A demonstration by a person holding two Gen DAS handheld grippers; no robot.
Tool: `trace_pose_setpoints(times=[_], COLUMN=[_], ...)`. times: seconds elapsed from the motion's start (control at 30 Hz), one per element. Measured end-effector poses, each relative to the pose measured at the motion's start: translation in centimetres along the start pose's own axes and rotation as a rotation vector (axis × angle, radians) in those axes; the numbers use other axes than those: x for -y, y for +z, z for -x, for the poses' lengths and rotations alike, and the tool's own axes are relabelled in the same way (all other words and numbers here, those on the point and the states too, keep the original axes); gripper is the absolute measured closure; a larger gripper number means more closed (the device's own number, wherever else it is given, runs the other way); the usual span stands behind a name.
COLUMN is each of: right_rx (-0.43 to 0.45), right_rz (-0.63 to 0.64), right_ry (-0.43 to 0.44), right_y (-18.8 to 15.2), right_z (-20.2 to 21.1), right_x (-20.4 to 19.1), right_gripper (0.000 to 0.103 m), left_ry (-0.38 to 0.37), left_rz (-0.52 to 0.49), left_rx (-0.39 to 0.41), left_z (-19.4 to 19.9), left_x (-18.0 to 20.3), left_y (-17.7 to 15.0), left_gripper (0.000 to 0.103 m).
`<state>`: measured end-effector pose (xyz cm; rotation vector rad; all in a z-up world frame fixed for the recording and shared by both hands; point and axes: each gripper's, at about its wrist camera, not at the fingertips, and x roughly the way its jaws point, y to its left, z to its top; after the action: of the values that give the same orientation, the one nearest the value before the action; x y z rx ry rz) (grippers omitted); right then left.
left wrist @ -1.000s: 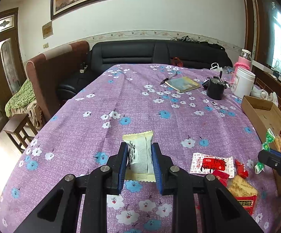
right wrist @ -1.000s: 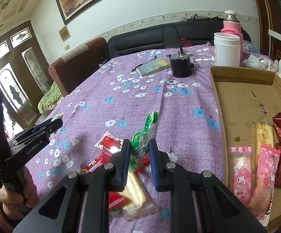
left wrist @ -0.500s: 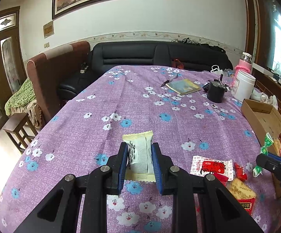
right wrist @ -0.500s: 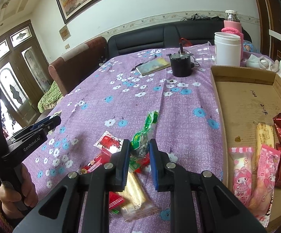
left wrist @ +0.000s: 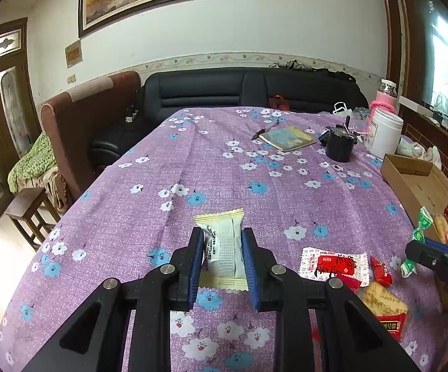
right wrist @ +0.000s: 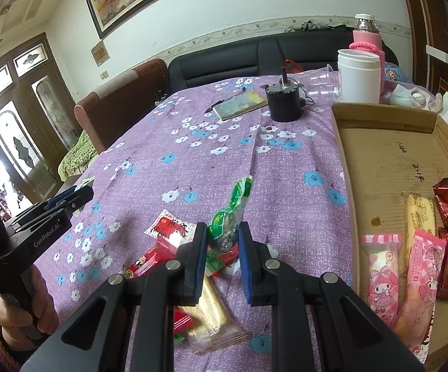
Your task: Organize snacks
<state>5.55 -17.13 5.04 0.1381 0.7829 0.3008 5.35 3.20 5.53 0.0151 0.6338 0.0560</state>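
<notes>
Gripping the cream packet (left wrist: 222, 249) just as a second ago, the left gripper (left wrist: 223, 249) has lifted slightly above the purple tablecloth (left wrist: 224, 173). Rightward, the right gripper (right wrist: 223, 237) stays clamped on the green candy (right wrist: 228, 217) over the loose snack pile (right wrist: 174, 248), beside the cardboard box (right wrist: 388, 155).

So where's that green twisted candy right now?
The green candy is clamped between the jaws of the right gripper, held just above the pile of red and gold snacks, left of the cardboard box in the right wrist view.
</notes>
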Motion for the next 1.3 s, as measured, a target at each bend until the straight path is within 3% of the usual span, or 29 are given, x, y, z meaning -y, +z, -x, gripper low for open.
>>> trace_pose_setpoints(times=[0.47, 0.67, 0.77, 0.93, 1.17, 1.3], right_rx=[0.116, 0.166, 0.2, 0.124, 0.104, 0.074], right_rz=[-0.094, -0.105, -0.154, -0.258, -0.352, -0.378], right_ry=[0.039, -0.045, -0.081, -0.081, -0.099, -0.132], right_y=[3.2, 4.0, 3.2, 2.4, 2.0, 1.6], right_z=[6.3, 9.5, 10.0, 8.7, 8.7, 7.7], right_x=[3.0, 7.5, 11.1, 16.2, 19.3, 20.4], right_gripper=[0.084, 0.084, 0.084, 0.084, 0.084, 0.084], left_ry=[-0.036, -0.089, -0.136, -0.259, -0.493, -0.558], left_rz=[0.029, -0.003, -0.04, -0.094, -0.161, -0.216], left_rx=[-0.029, -0.021, -0.03, -0.048, -0.145, -0.19], left_z=[-0.1, 2.1, 3.2, 4.9, 4.8, 4.4], left_x=[0.2, 2.6, 4.9, 10.8, 22.7, 27.7], left_y=[-0.1, 0.7, 1.2, 2.3, 1.6, -0.3], left_gripper=[0.077, 0.077, 0.077, 0.077, 0.078, 0.078])
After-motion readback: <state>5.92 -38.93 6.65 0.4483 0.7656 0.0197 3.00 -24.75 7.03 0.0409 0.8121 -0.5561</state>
